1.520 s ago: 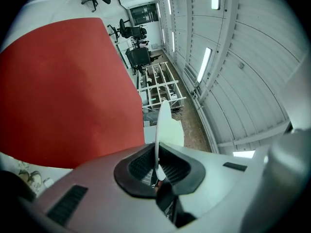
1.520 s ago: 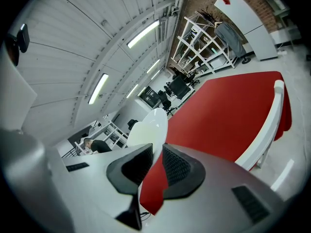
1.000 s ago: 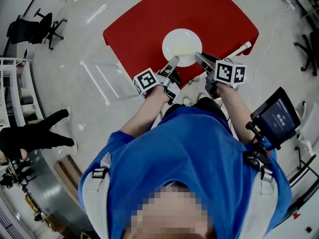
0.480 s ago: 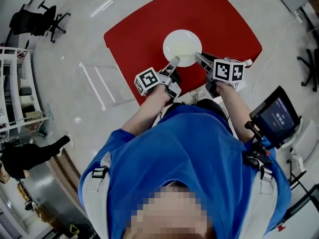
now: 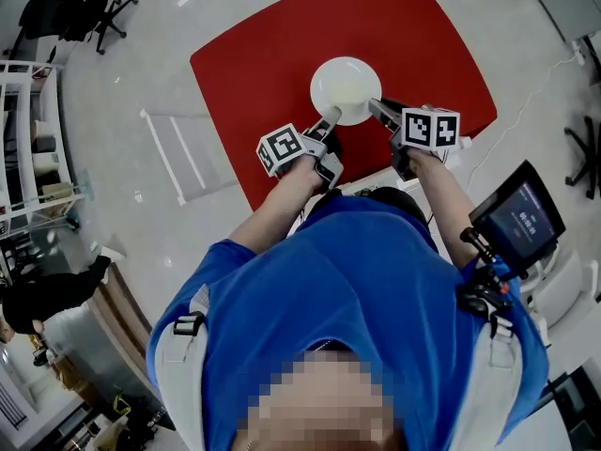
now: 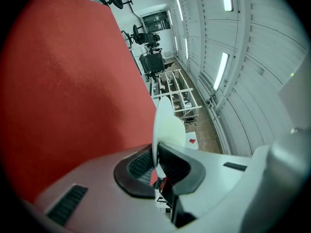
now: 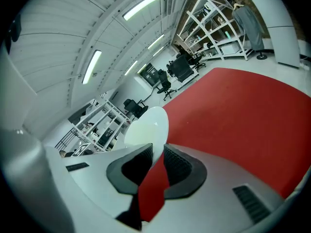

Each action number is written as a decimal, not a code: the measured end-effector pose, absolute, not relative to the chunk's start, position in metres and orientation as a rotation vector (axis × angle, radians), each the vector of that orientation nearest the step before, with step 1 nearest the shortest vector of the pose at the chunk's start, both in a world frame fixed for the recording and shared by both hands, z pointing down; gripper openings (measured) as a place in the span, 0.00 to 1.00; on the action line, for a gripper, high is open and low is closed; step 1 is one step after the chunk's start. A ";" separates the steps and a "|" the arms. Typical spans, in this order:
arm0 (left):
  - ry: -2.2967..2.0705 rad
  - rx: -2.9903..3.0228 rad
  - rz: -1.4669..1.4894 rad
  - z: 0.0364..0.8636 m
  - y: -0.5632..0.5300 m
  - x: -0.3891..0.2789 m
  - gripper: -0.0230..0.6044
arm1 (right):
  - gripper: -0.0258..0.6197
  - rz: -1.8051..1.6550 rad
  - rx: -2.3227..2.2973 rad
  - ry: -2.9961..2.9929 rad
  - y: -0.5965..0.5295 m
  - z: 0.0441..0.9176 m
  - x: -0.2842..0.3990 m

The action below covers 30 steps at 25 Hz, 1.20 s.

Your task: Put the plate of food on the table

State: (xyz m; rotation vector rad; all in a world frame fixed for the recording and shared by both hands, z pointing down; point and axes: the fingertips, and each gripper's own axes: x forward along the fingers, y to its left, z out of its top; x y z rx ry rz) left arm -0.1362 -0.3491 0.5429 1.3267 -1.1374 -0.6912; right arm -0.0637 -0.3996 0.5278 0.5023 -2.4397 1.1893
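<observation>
Head view, nearest first: the blue-shirted person (image 5: pixel 347 289) reaches out with the left gripper (image 5: pixel 328 120) and right gripper (image 5: pixel 377 108), each at the near rim of the white plate (image 5: pixel 346 85), which sits over the middle of the red table (image 5: pixel 263 54); I judge the carry nearly done, with lowering and release left; from above I cannot tell whether the plate touches the surface. Left gripper view shows its jaws clamped on the rim, seen edge-on; right gripper view shows the rim pinched likewise, with red table beneath; only these two views reveal the white shelving (image 6: pixel 181 92) beyond; the plate's pale contents are unclear.

White plate (image 5: pixel 346 87), red table (image 5: pixel 272 54)
</observation>
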 end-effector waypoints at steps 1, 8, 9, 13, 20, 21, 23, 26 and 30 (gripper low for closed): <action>-1.144 1.317 -0.690 0.547 -0.348 -0.137 0.08 | 0.11 1.190 0.489 -2.430 -0.400 0.532 -0.065; -1.184 1.245 -0.679 0.580 -0.368 -0.151 0.08 | 0.11 1.190 0.401 -2.360 -0.423 0.568 -0.083; -1.187 1.237 -0.675 0.583 -0.366 -0.150 0.08 | 0.12 1.190 0.393 -2.350 -0.421 0.571 -0.082; -1.193 1.204 -0.660 0.589 -0.352 -0.146 0.08 | 0.12 1.185 0.366 -2.316 -0.409 0.579 -0.080; -1.188 1.149 -0.635 0.606 -0.336 -0.137 0.08 | 0.13 1.179 0.344 -2.243 -0.394 0.597 -0.072; -1.187 1.143 -0.630 0.608 -0.335 -0.135 0.08 | 0.13 1.180 0.344 -2.233 -0.393 0.600 -0.071; -1.184 1.134 -0.621 0.612 -0.332 -0.132 0.08 | 0.13 1.182 0.342 -2.217 -0.389 0.605 -0.068; -1.183 1.115 -0.613 0.619 -0.327 -0.127 0.08 | 0.13 1.186 0.335 -2.197 -0.385 0.612 -0.063; -1.189 1.088 -0.590 0.631 -0.324 -0.125 0.08 | 0.13 1.195 0.316 -2.170 -0.384 0.625 -0.062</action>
